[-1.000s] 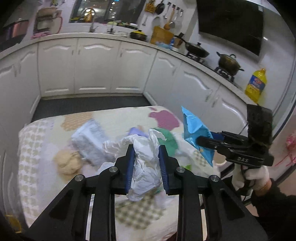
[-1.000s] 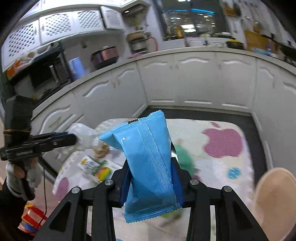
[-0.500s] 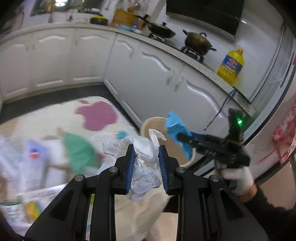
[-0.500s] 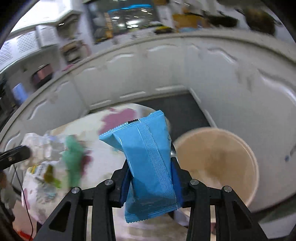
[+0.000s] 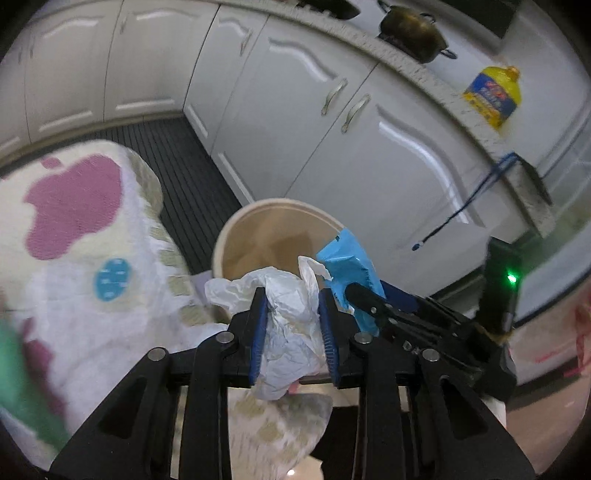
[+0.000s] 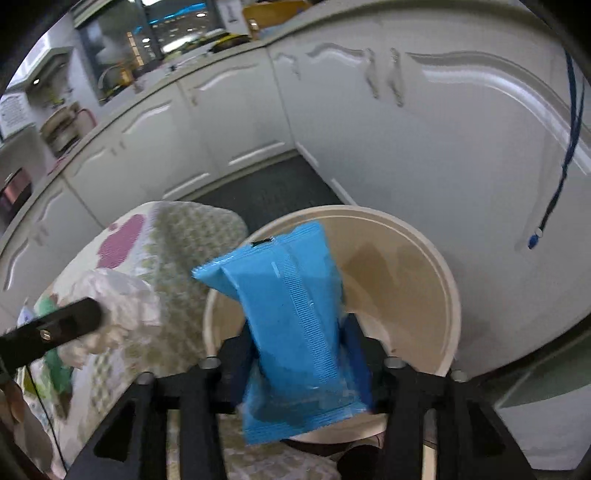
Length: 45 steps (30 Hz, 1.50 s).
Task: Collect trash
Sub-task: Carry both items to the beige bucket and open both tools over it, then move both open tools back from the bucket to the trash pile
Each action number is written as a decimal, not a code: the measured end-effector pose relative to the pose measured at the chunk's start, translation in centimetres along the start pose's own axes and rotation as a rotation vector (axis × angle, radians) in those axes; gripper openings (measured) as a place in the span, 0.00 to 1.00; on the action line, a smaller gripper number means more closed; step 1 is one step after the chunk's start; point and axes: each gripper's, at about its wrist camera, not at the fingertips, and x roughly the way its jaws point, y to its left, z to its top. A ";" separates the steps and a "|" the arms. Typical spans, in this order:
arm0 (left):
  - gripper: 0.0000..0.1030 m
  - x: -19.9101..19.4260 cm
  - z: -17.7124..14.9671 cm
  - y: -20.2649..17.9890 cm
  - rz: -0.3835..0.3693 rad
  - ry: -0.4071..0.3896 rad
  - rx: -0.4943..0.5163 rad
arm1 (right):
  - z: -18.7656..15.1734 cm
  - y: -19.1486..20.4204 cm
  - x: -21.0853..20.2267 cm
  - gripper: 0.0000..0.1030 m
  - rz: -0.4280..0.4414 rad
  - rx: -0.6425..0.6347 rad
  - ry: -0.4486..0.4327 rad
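My left gripper [image 5: 291, 295] holds a crumpled white wrapper [image 5: 288, 332] between its blue pads, just at the near rim of a round beige bin [image 5: 240, 229]. Its jaws are opening, and the pads still touch the wrapper. My right gripper [image 6: 299, 343] hangs over the bin's [image 6: 454, 295] mouth with a blue snack packet [image 6: 288, 314] between its fingers. These jaws are opening too, and the packet leans left, blurred and loose. In the left wrist view the blue packet [image 5: 347, 266] sits right beside the wrapper. The wrapper [image 6: 122, 295] shows at the left of the right wrist view.
A table under a patterned cloth [image 5: 74, 258] stands against the bin's left side. White cabinets [image 5: 369, 129] curve behind the bin. A yellow oil bottle [image 5: 493, 96] and a pot [image 5: 410, 31] sit on the counter. A blue cord [image 5: 461, 206] hangs down. The floor mat [image 5: 192, 177] is dark.
Both grippers swung from above the table over to the bin and dipped. The right jaws have widened and the blue packet has tilted. The wrapper is still in the left jaws.
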 end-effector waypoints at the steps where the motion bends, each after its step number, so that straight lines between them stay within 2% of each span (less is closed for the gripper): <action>1: 0.40 0.7 0.1 0.2 -0.009 0.008 -0.013 | 0.1 -0.3 0.0 0.51 -0.003 0.010 -0.005; 3: 0.47 1.9 0.2 0.3 -0.027 0.019 -0.031 | 0.3 -0.9 0.1 0.53 -0.009 0.034 -0.011; 6: 0.48 2.3 0.1 0.1 -0.022 0.027 -0.018 | 0.5 -0.7 0.3 0.59 -0.005 0.043 -0.013; 10: 0.49 1.4 -0.3 0.4 -0.026 0.028 -0.015 | 0.4 -0.1 0.5 0.59 0.004 0.034 -0.004; 29: 0.50 -10.1 -3.5 1.2 0.032 -0.109 0.020 | -0.7 6.8 -2.9 0.65 0.078 -0.081 -0.064; 33: 0.55 -13.0 -4.6 1.9 0.041 -0.137 0.015 | -1.1 9.3 -3.7 0.69 0.113 -0.131 -0.069; 45: 0.57 -20.6 -8.5 6.9 0.205 -0.208 -0.007 | -3.0 16.0 -4.4 0.72 0.215 -0.244 -0.054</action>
